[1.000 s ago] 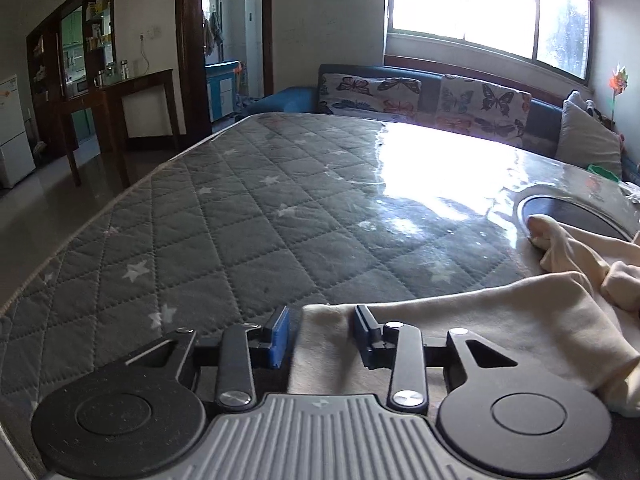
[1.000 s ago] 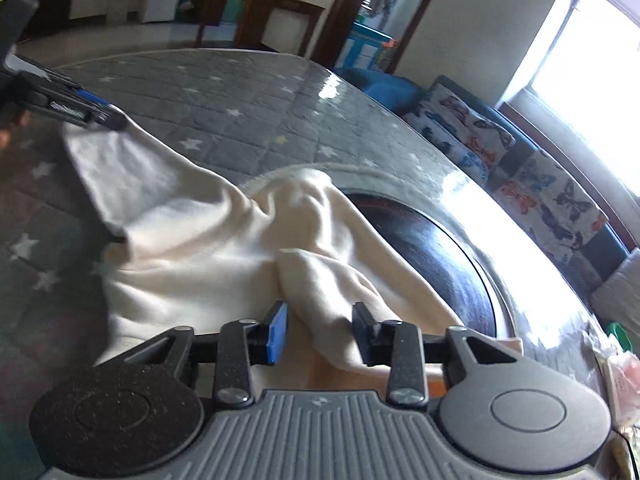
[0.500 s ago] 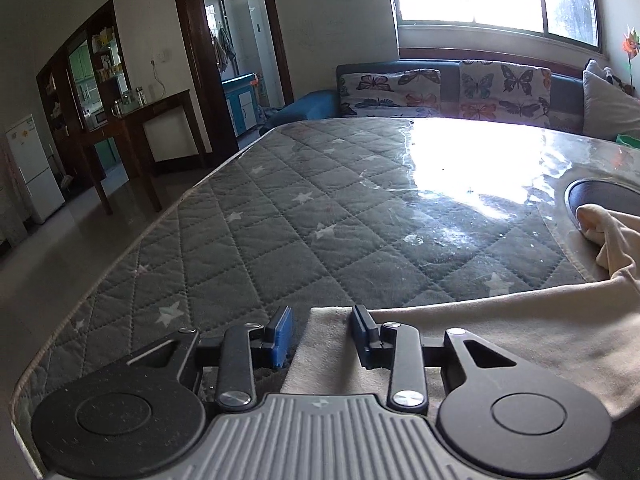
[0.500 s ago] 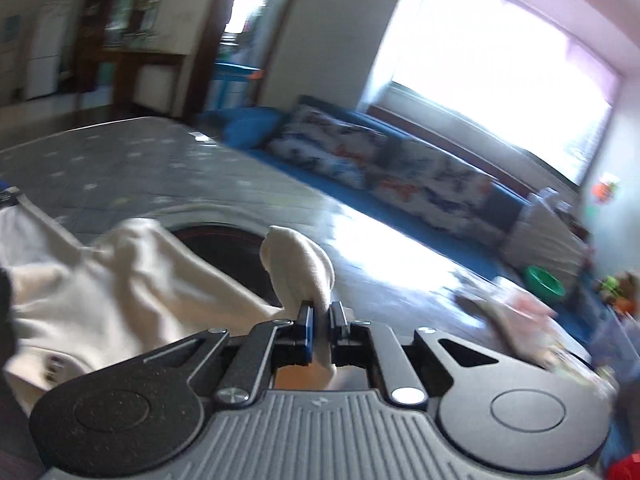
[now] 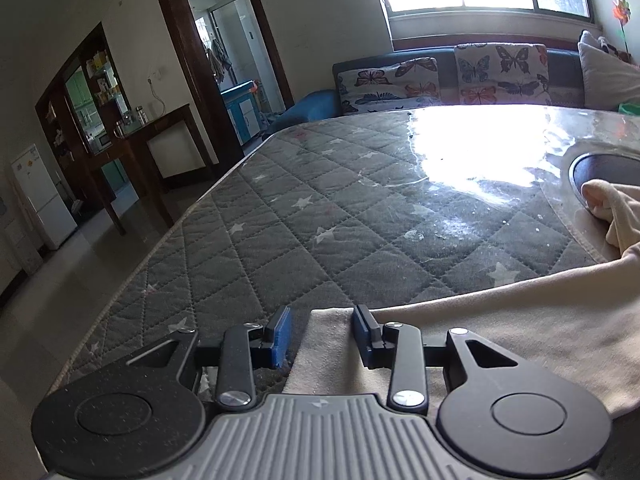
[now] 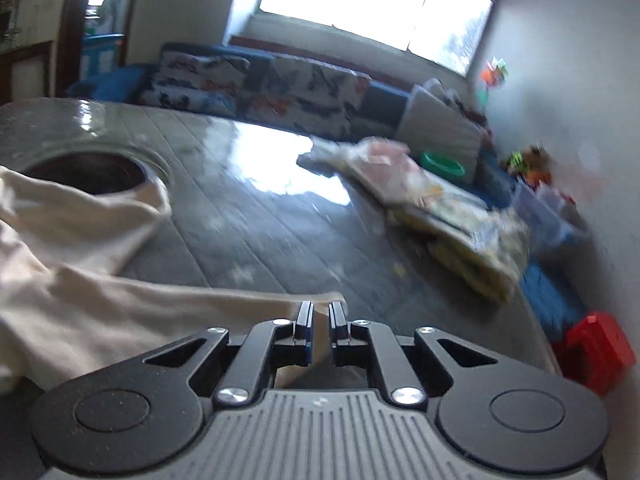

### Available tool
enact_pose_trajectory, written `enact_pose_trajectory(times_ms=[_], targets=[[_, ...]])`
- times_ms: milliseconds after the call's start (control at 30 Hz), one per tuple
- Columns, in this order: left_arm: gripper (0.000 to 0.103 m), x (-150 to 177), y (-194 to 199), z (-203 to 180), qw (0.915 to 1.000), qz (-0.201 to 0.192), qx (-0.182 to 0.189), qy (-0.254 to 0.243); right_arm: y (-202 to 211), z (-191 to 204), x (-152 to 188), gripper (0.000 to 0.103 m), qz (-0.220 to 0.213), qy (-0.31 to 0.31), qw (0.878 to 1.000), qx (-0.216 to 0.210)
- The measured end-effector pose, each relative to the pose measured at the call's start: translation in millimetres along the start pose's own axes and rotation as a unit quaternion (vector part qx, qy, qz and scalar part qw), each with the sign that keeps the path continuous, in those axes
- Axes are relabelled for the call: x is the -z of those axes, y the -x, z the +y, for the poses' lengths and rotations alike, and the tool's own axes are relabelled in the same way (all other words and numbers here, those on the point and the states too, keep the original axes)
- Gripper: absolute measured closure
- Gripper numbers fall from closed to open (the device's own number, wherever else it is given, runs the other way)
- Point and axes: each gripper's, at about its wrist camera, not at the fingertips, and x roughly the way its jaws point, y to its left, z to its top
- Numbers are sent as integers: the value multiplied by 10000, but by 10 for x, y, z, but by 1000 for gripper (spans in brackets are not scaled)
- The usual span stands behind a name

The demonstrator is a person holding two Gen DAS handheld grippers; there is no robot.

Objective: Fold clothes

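The left gripper [image 5: 322, 334] rests low on the grey quilted star-print surface [image 5: 320, 216], its jaws apart, with the near edge of the cream knit garment [image 5: 500, 320] lying between the blue pads; whether they press it cannot be told. The garment spreads rightward across the surface, one fold reaching the dark round recess [image 6: 88, 168]. The right gripper [image 6: 319, 322] has its jaws together, clamped on a corner of the garment [image 6: 100, 304]. Further right lies a stack of folded patterned cloth [image 6: 452, 216].
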Motion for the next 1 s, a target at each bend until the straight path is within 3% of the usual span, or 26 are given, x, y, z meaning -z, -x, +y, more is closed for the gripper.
enact_pose_trajectory(times_ms=[133, 233, 333, 467, 667, 833, 1000], targets=[[63, -61, 55, 8, 10000, 17, 57, 58, 24, -44, 149, 91, 81, -97, 9999, -30], [57, -113, 183, -52, 9997, -153, 163, -9, 177, 72, 106, 80, -86, 69, 9995, -302], [54, -155, 373, -174, 9980, -379, 494, -119, 271, 198, 66, 71, -166, 140, 9974, -687], [49, -185, 645, -383, 9911, -621, 1138, -293, 301, 333, 58, 71, -312, 261, 9960, -799], [46, -138, 1003, -736, 9692, -850, 2191, -731, 12, 249, 152, 71, 145, 63, 9982, -583], [44, -61, 1204, -949, 9435, -940, 2975, -1113, 11, 69, 270, 64, 269, -80, 9992, -289], [43, 107, 1406, -1265, 9204, -919, 3481, -1526, 250, 101, 251, 64, 69, -58, 9977, -665]])
